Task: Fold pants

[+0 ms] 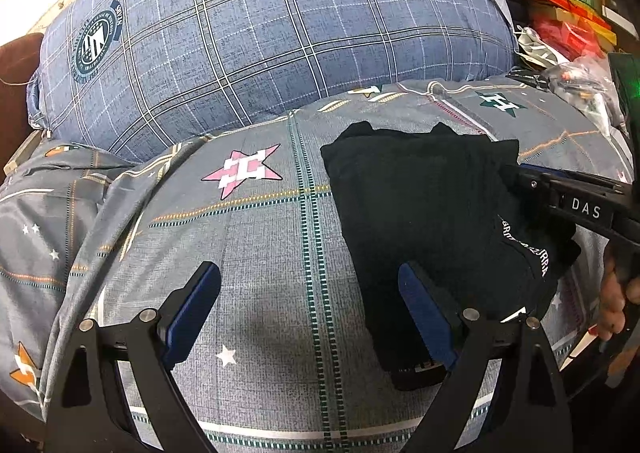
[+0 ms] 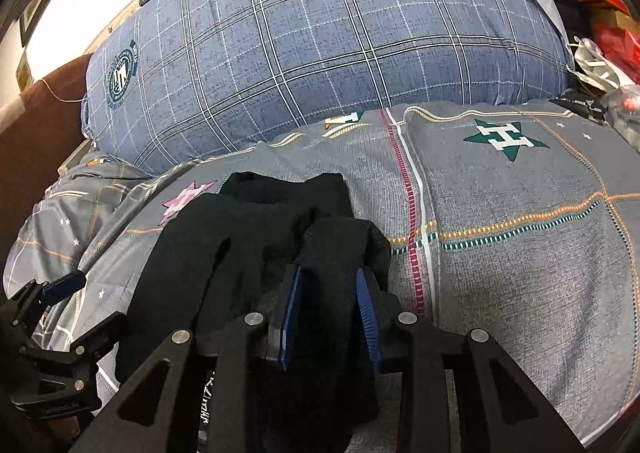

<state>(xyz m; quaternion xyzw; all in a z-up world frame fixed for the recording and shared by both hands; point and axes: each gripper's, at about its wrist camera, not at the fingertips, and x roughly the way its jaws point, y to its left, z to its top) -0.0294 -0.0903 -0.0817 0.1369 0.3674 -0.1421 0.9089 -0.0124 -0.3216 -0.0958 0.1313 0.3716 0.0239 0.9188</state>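
Note:
Black pants [image 1: 420,205] lie in a folded bundle on the grey star-print bed cover [image 1: 248,253], with white lettering on the waistband toward the near right. My left gripper [image 1: 310,313] is open above the cover. Its right pad [image 1: 424,317] sits over the bundle's near left edge, and nothing is between the pads. In the right wrist view my right gripper [image 2: 329,293] is shut on a raised fold of the pants [image 2: 256,237], with black cloth filling the gap between its blue pads. The left wrist view shows the right gripper [image 1: 520,173] reaching in from the right.
A large blue plaid pillow [image 1: 260,33] rises behind the cover. Red packets [image 1: 568,29] and plastic bags [image 1: 580,81] are piled at the far right edge of the bed. A person's hand [image 1: 616,301] holds the right gripper's handle. The left gripper [image 2: 96,297] shows at the lower left of the right wrist view.

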